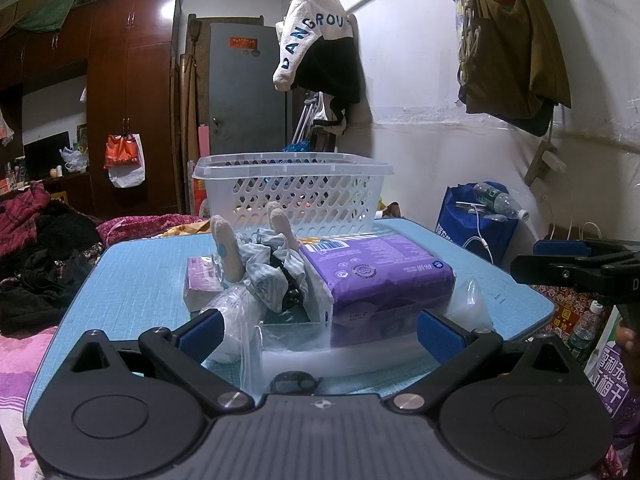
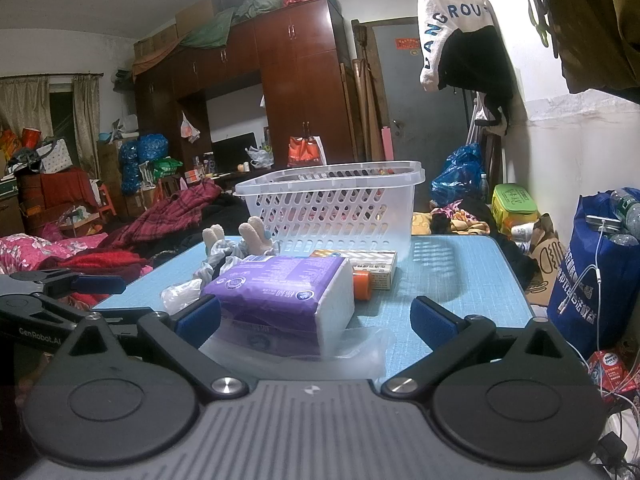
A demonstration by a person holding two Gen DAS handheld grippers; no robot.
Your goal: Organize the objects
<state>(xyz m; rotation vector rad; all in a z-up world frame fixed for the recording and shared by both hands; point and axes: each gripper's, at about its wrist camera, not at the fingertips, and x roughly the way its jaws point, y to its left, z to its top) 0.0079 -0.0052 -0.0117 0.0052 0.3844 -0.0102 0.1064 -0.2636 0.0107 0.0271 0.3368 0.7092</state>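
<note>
Just ahead of both grippers, on the blue worktop (image 2: 472, 280), lies the purple tissue pack (image 2: 280, 300), and the coming move turns on how it sits against each pair of fingers. From the right wrist view the pack lies left of centre between the spread fingers of the right gripper (image 2: 316, 320), its white end face turned toward the camera and its long axis running away toward the white plastic basket (image 2: 336, 208); the left pad looks close to the pack's near corner, though I cannot tell whether it touches. From the left wrist view the same pack (image 1: 376, 276) lies right of centre ahead of the left gripper (image 1: 320, 330), whose fingers are also spread and hold nothing, with a crumpled clear plastic bag (image 1: 240, 320) and a striped cloth bundle (image 1: 268, 272) to the pack's left. The basket stands upright beyond the pack, at the far side of the worktop. A small box with an orange end (image 2: 368, 272) lies between pack and basket. My judgement is that the right gripper is better placed: the pack sits almost within its opening, so a short advance along the pack's long axis would bring the sides between the pads, whereas the left would need to shift rightward first.
</note>
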